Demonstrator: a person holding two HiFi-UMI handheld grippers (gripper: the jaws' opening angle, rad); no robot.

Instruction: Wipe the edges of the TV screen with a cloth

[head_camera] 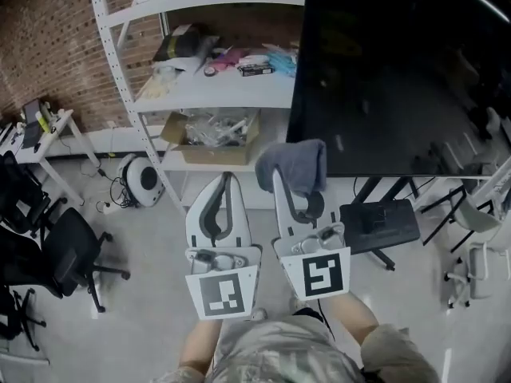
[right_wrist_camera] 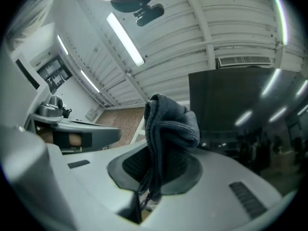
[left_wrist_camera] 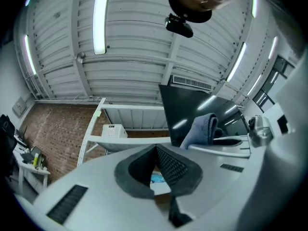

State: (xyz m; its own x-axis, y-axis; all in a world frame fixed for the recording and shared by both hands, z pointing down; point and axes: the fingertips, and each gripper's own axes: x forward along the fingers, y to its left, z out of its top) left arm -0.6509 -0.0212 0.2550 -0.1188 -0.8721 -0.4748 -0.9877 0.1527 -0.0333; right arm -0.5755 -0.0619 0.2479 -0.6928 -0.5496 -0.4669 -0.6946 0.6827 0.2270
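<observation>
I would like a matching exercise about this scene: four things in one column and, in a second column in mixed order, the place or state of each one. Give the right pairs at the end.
Column 1
1. grey cloth
2. TV screen
3. left gripper
4. cardboard box

Column 2
A. on a shelf of the white rack
B. jaws shut, nothing between them
C. pinched in the jaws of the right gripper
D. dark, with reflections, right of the rack

Pairs: 1-C, 2-D, 3-B, 4-A
</observation>
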